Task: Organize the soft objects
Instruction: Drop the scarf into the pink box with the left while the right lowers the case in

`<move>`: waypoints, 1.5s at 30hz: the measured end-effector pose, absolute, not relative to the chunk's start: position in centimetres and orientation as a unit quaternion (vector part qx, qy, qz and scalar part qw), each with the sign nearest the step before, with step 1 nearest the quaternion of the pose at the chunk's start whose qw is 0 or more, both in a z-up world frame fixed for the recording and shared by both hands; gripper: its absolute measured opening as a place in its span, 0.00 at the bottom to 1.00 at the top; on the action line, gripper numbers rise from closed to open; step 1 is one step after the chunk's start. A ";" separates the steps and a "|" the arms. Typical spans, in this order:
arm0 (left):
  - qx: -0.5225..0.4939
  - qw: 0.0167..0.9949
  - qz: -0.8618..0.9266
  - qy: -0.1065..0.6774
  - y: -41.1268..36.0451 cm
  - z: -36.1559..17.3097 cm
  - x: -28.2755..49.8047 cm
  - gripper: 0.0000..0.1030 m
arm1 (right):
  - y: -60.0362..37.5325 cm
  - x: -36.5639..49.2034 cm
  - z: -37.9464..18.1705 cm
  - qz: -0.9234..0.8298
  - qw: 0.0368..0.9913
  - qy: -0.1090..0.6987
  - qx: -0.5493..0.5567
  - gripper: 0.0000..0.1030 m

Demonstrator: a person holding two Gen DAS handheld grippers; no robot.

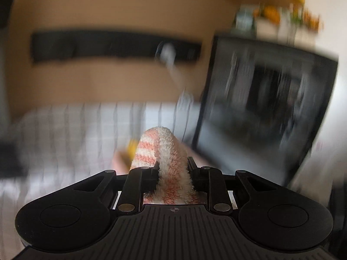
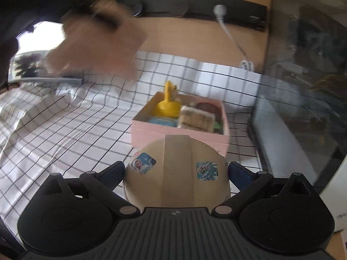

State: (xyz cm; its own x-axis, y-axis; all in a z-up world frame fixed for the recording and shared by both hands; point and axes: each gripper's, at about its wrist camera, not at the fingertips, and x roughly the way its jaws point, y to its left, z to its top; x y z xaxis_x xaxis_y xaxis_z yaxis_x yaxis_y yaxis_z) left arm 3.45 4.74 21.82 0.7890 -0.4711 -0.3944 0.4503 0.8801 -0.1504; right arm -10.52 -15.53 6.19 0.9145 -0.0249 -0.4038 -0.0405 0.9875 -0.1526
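Note:
My left gripper [image 1: 173, 165] is shut on a fluffy sock [image 1: 164, 147] with pink and white stripes, which arches up out of the jaws. The left wrist view is badly blurred. In the right wrist view my right gripper [image 2: 176, 170] is shut on a round beige ball [image 2: 177, 151] with two cartoon stickers, its blue fingers [image 2: 115, 173] pressing on either side. Just beyond the ball stands a pink box [image 2: 180, 135] holding a yellow duck toy [image 2: 168, 106], a woven straw-coloured piece [image 2: 195, 119] and a blue item [image 2: 161, 121].
A white cloth with a black grid [image 2: 65, 130] covers the surface. A dark glossy screen [image 2: 303, 86] stands at the right, close to the box. A blurred hand [image 2: 97, 43] hangs at upper left. A white cable [image 2: 229, 34] and a black bar [image 2: 195, 8] lie along the back.

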 end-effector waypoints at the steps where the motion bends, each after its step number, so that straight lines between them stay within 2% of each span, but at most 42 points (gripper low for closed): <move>1: -0.032 0.947 -0.249 0.201 3.8 22.3 4.9 0.24 | -15.8 -10.5 6.2 0.000 0.976 0.205 -0.075 0.98; 5: -0.129 0.945 -0.254 0.159 2.3 22.1 12.0 0.26 | -16.3 -10.6 6.3 -0.011 0.977 0.201 -0.075 0.98; 8: -0.192 0.936 -0.229 0.186 1.7 17.6 16.4 0.29 | -16.5 -10.6 5.7 -0.018 0.974 0.207 -0.085 0.98; 11: -0.173 0.931 -0.180 0.266 -0.1 10.7 19.7 0.29 | -17.0 -10.4 4.7 -0.027 0.969 0.229 -0.085 0.98; 12: -0.155 0.930 -0.161 0.291 -0.8 8.4 20.3 0.26 | -17.2 -10.4 4.3 -0.029 0.968 0.236 -0.083 0.98; 15: -0.126 0.935 -0.159 0.289 -1.7 4.9 20.2 0.22 | -17.7 -9.8 3.8 -0.031 0.963 0.252 -0.084 0.98; 19: -0.135 0.926 -0.180 0.304 -1.4 6.5 20.0 0.24 | -17.9 -7.7 5.0 -0.032 0.965 0.241 -0.093 0.98; 27: -0.179 0.920 -0.211 0.277 2.0 11.0 17.5 0.24 | -17.8 0.8 9.8 -0.039 0.985 0.152 -0.078 0.98; 30: -0.196 0.913 -0.203 0.293 2.7 10.0 17.3 0.24 | -18.3 6.9 9.7 -0.041 0.982 0.163 -0.084 0.98; 33: -0.198 0.901 -0.190 0.335 3.3 7.6 18.3 0.21 | -19.3 12.6 7.3 -0.002 0.969 0.234 -0.075 0.98; 36: -0.206 0.891 -0.188 0.357 4.1 5.4 20.0 0.21 | -18.4 13.4 6.4 -0.011 0.971 0.223 -0.085 0.99; 45: -0.194 0.892 -0.192 0.360 6.8 5.1 22.8 0.20 | -15.7 14.5 6.5 -0.025 0.975 0.213 -0.065 1.00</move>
